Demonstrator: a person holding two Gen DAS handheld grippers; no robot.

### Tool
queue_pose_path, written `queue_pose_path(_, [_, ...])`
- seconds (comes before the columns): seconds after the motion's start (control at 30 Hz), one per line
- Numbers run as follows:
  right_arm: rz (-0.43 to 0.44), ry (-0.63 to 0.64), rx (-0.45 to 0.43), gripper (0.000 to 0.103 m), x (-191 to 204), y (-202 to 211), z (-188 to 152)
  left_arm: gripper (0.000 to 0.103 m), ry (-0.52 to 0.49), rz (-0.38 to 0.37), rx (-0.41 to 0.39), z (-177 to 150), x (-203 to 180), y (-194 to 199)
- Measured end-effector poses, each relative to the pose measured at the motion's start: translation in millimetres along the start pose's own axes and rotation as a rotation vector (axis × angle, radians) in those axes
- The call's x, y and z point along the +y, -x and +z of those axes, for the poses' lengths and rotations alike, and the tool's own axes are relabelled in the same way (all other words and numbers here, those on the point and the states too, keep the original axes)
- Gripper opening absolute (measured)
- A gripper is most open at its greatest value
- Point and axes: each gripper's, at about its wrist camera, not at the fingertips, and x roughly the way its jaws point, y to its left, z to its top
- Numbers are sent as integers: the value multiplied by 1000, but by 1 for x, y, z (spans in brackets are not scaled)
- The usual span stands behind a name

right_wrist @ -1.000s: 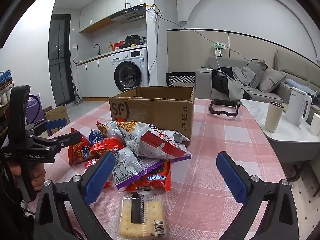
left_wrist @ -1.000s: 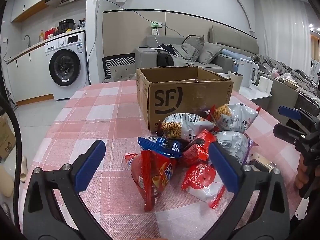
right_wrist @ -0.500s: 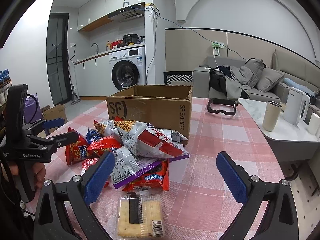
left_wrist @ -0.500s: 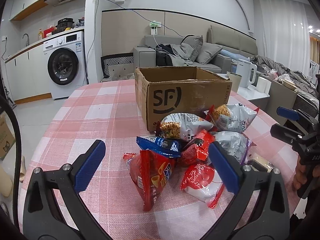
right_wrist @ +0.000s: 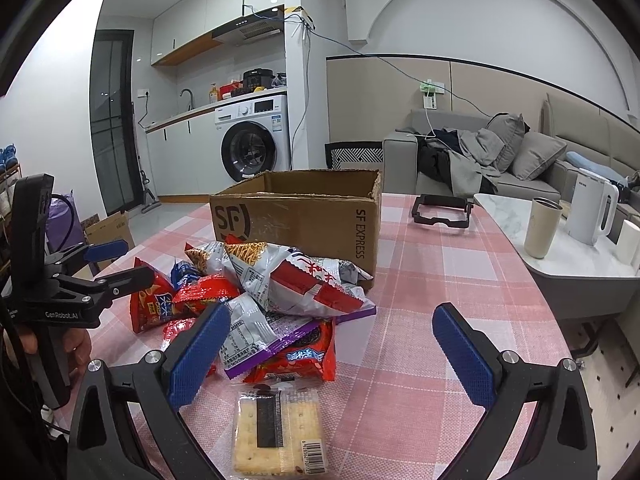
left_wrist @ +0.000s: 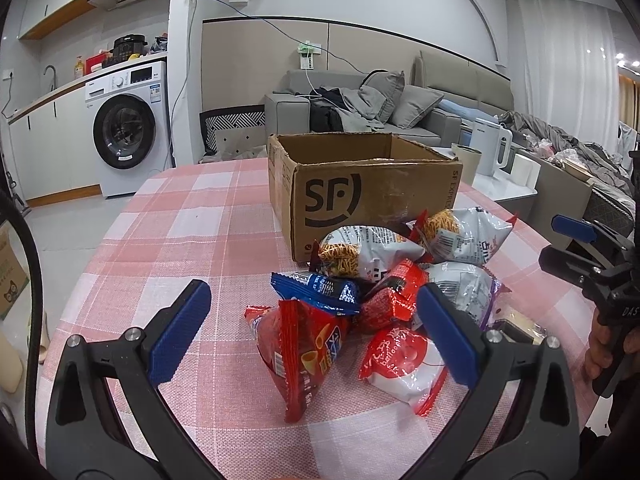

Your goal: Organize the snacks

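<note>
Between the wide-spread left fingers (left_wrist: 182, 336) lies a red snack bag (left_wrist: 302, 350); between the wide right fingers (right_wrist: 198, 354), a cracker packet (right_wrist: 276, 430).

A washing machine (left_wrist: 126, 130), grey sofa (right_wrist: 516, 160), white kettle (right_wrist: 592, 212) and cup (right_wrist: 542, 228).

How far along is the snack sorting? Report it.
Barely started. Done: nothing that shows; what can be seen of the cardboard box looks empty. In hand: nothing; left gripper and right gripper are open. Left: the snack pile and cracker pack remain on the table.
</note>
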Motion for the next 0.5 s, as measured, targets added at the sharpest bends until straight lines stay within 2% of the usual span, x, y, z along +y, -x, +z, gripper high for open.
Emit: queue_pose_path(0.5, [-4,-14,13,103,-5,-3,0,103,0,25,14,0,0,-3])
